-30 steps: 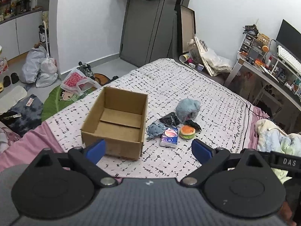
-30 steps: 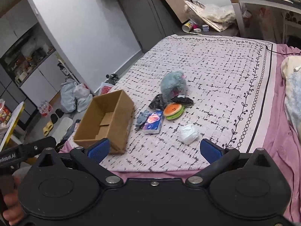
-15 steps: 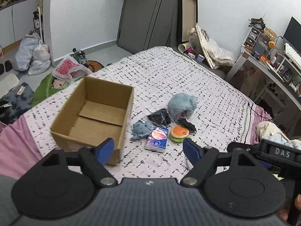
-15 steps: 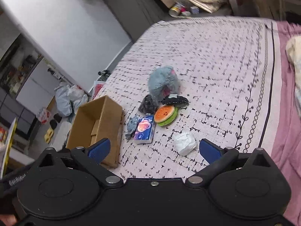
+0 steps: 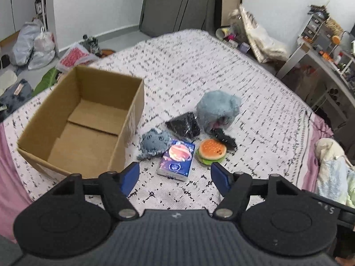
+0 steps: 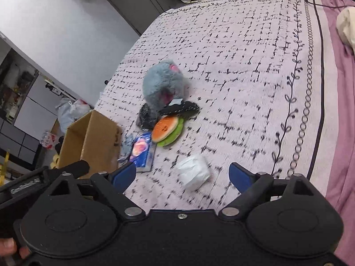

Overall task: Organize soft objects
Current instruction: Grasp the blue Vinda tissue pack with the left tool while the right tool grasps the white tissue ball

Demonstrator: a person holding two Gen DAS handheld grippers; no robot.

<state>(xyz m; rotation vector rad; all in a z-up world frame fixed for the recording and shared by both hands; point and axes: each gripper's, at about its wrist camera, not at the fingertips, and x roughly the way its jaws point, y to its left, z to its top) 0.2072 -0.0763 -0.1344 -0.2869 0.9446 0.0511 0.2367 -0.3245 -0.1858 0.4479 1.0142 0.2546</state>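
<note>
Soft things clustered mid-bed [image 5: 221, 71]: grey plush [image 5: 217, 110], burger squishy [image 5: 212, 150], small blue plush [image 5: 154, 143], tissue pack [image 5: 176, 159], black pouch [image 5: 184, 124], just right of empty cardboard box [image 5: 77, 122]. White wad [image 6: 193, 170] nearer. Left tool [image 5: 175, 174] and right tool [image 6: 182, 175] both closing, nothing gripped; wad lies between right fingers.
</note>
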